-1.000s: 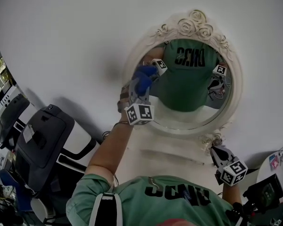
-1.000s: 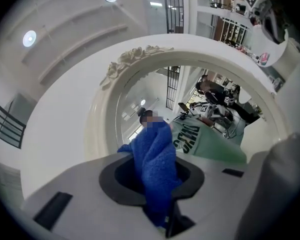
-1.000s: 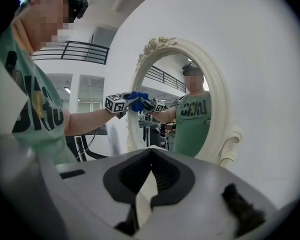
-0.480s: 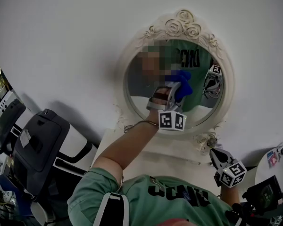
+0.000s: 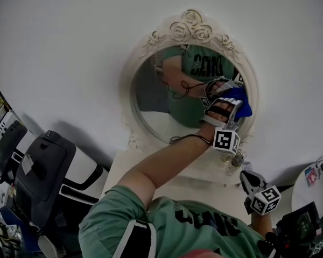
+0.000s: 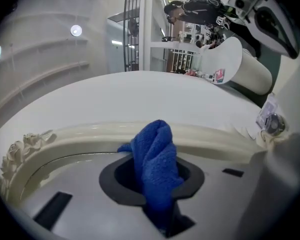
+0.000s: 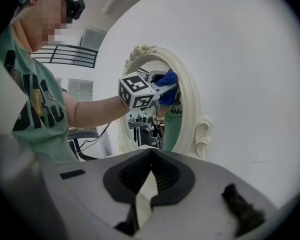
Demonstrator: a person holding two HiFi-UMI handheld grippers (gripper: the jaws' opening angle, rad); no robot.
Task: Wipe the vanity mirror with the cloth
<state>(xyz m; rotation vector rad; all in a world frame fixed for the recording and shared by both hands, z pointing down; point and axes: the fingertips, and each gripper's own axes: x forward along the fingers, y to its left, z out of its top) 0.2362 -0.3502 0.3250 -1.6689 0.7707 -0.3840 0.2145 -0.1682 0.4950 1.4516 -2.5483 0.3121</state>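
An oval vanity mirror (image 5: pixel 167 101) in an ornate cream frame (image 5: pixel 185 28) hangs on the white wall. My left gripper (image 5: pixel 229 109) is shut on a blue cloth (image 5: pixel 242 104) and holds it against the glass at the mirror's right edge. In the left gripper view the cloth (image 6: pixel 155 154) bulges out between the jaws of that gripper (image 6: pixel 159 189), right by the frame's rim (image 6: pixel 90 136). My right gripper (image 5: pixel 247 179) hangs low at the right, shut and empty. Over its jaws (image 7: pixel 150 156), the right gripper view shows the mirror (image 7: pixel 160 119) and the cloth (image 7: pixel 167 79).
A cream shelf (image 5: pixel 204 173) sits under the mirror. A black and white exercise machine (image 5: pixel 43 171) stands at the lower left. Small items and dark equipment (image 5: pixel 309 208) crowd the lower right corner. The wall (image 5: pixel 70 47) around the mirror is plain white.
My left gripper has swept the blue cloth across the glass from the mirror's left side to its right edge. The right gripper has stayed in place.
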